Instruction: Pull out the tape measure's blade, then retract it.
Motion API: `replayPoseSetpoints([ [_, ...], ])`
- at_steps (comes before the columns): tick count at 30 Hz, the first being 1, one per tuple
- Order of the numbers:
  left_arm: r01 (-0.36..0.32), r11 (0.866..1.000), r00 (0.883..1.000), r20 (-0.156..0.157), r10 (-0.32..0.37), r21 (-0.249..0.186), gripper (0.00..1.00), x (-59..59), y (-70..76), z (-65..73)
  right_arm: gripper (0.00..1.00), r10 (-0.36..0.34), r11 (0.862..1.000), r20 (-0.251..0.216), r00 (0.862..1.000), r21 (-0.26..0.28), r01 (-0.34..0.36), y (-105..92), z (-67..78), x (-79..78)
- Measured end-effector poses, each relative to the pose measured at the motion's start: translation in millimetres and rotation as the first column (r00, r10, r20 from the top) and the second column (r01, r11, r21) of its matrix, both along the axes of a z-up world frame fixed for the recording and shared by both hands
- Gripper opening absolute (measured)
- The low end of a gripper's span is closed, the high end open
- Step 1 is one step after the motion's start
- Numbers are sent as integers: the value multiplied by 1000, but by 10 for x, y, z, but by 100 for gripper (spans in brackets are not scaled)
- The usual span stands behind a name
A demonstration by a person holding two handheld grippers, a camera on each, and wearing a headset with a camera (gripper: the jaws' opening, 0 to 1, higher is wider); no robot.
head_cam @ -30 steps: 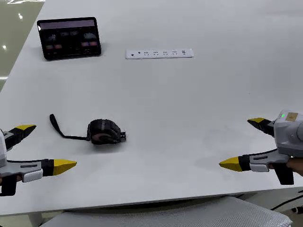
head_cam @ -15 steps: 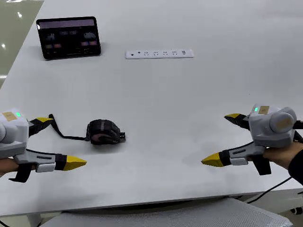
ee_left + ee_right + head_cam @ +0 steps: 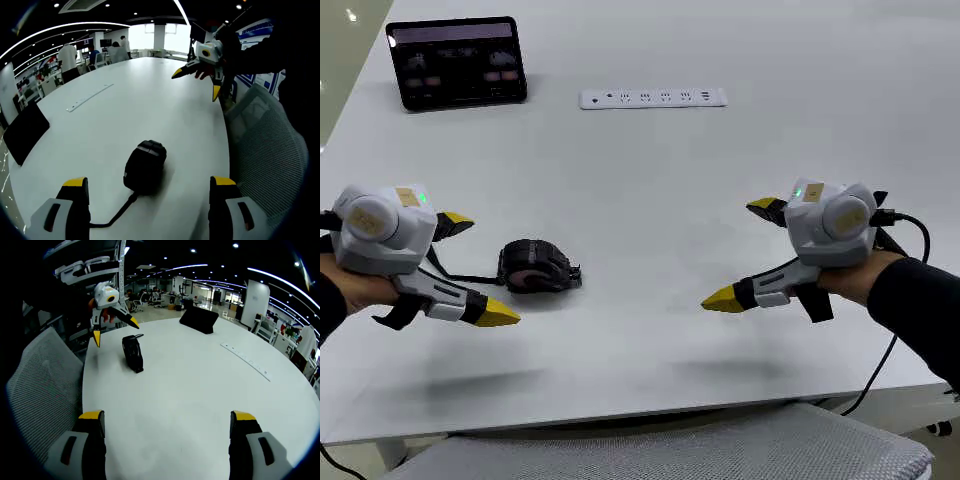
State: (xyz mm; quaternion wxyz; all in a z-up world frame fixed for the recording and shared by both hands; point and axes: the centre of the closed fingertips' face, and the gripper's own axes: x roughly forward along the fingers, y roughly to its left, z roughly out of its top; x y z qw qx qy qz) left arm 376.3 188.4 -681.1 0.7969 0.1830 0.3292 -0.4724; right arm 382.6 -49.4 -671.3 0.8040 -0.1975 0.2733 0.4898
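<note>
My left gripper (image 3: pixel 482 268) is spread wide at the near left of the white surface (image 3: pixel 650 190). The black tape measure (image 3: pixel 538 266) lies just to its right, with the blade wound in. Its strap (image 3: pixel 460 278) trails left between my open jaws, which touch nothing. My right gripper (image 3: pixel 739 252) is just as wide and empty, well apart to the right. A tablet (image 3: pixel 455 60) and a power strip (image 3: pixel 653 98) sit on the far side.

Matt tape measure (image 3: pixel 535 268), smooth table (image 3: pixel 660 190)
</note>
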Motion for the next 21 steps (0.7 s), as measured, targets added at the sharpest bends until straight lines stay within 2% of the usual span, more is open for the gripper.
replayPoseSetpoints([
  [1, 3, 1000, 1000, -1, -3, 10, 93, 13, -12, -9, 100, 7, 1000, 0, 1000, -2, -7, 26, -6, 6],
  [3, 42, 998, 999, 24, -43, 52, 90, 55, -32, -33, 100, 26, 1000, -4, 1000, -5, -26, 99, -26, 24],
  [5, 67, 996, 998, 9, -67, 60, 90, 52, -80, -54, 100, 61, 998, 3, 998, 11, -61, 200, -28, 29],
  [7, 92, 993, 996, 7, -93, 78, 90, 58, -102, -70, 100, 93, 996, 11, 996, 4, -93, 270, -53, 29],
  [9, 116, 988, 993, 7, -117, 98, 85, 68, -111, -83, 100, 113, 994, 26, 993, 0, -113, 318, -69, 32],
  [14, 160, 978, 987, -5, -161, 133, 83, 129, -177, -115, 100, 122, 992, 0, 993, -14, -122, 427, -173, 93],
  [17, 210, 964, 978, -25, -208, 162, 78, 145, -241, -151, 100, 130, 991, -3, 991, 7, -130, 548, -181, 124],
  [18, 239, 956, 971, -30, -237, 172, 77, 129, -262, -165, 100, 138, 990, 4, 990, 12, -139, 588, -176, 127],
  [21, 279, 936, 960, -34, -278, 214, 72, 130, -282, -228, 100, 174, 985, 6, 985, 0, -174, 694, -190, 132],
])
